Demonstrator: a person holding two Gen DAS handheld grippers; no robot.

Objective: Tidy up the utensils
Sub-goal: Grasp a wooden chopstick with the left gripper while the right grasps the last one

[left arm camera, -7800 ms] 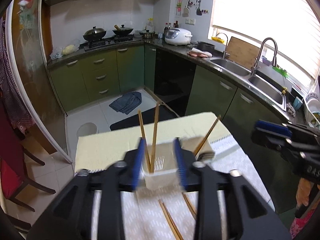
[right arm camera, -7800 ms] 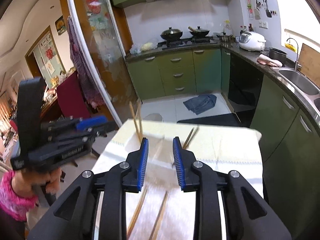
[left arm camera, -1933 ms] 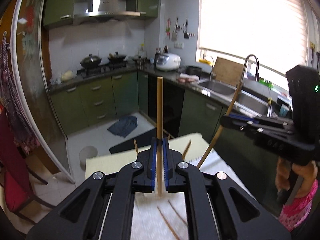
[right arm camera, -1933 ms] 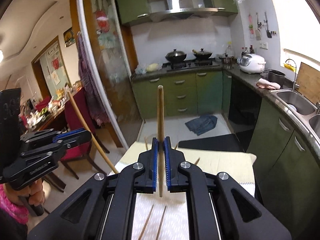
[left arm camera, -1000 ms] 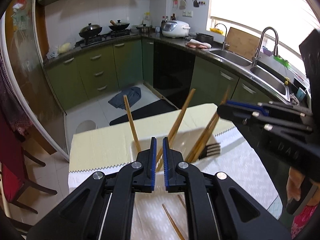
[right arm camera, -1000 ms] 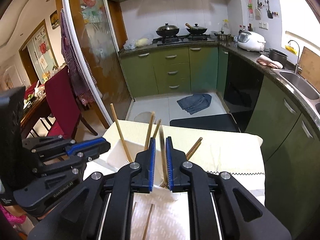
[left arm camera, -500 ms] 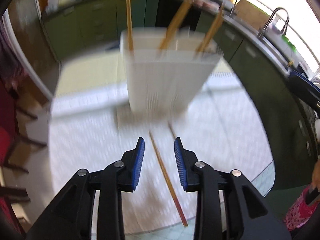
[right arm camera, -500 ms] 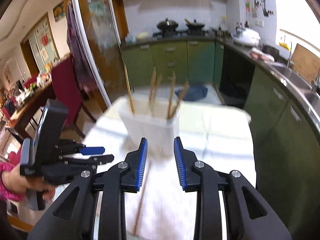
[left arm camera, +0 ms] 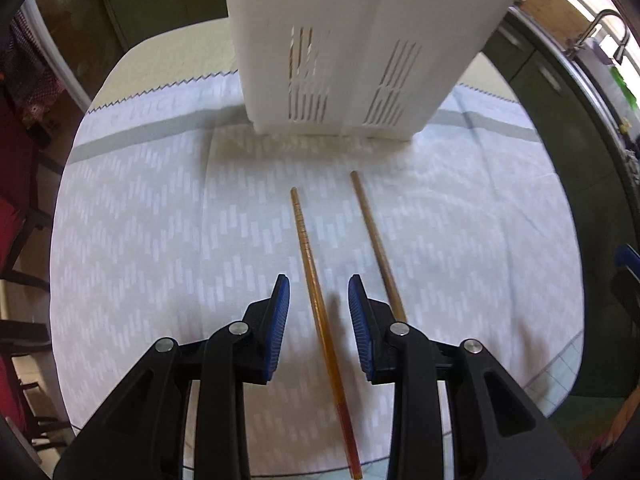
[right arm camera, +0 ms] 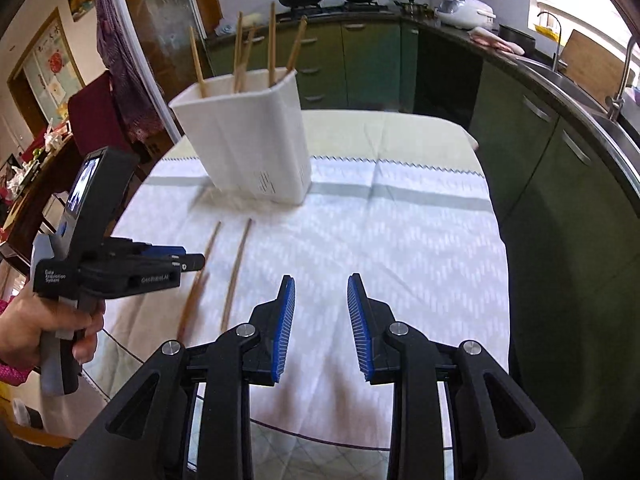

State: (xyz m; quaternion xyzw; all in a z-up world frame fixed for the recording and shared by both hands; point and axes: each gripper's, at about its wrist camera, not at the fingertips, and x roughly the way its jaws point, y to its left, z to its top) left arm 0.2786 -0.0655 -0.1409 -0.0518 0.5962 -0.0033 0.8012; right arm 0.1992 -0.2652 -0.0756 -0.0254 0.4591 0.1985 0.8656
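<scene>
A white slotted utensil holder (left arm camera: pixel 360 40) stands on the cloth, with several wooden chopsticks (right arm camera: pixel 272 40) upright in it. Two more chopsticks lie side by side on the cloth in front of it. My left gripper (left arm camera: pixel 319 280) points steeply down and is open, straddling the orange-brown chopstick (left arm camera: pixel 304 240); its pads do not touch it. The browner chopstick (left arm camera: pixel 374 232) lies just right of that gripper. My right gripper (right arm camera: pixel 321 280) is open over bare cloth with nothing between its fingers, to the right of both chopsticks (right arm camera: pixel 236 268). The left gripper (right arm camera: pixel 188 260) shows there in a hand.
A white patterned cloth (right arm camera: pixel 400 240) covers the table, and its near edge (right arm camera: pixel 320 436) is close below the right gripper. Green kitchen cabinets (right arm camera: pixel 560 200) and a sink counter run along the right. A red chair (right arm camera: pixel 96 120) stands at the left.
Both grippers went from shut above the holder to open and came down toward the cloth. The left one now sits low over a lying chopstick; the right one drew back from the holder.
</scene>
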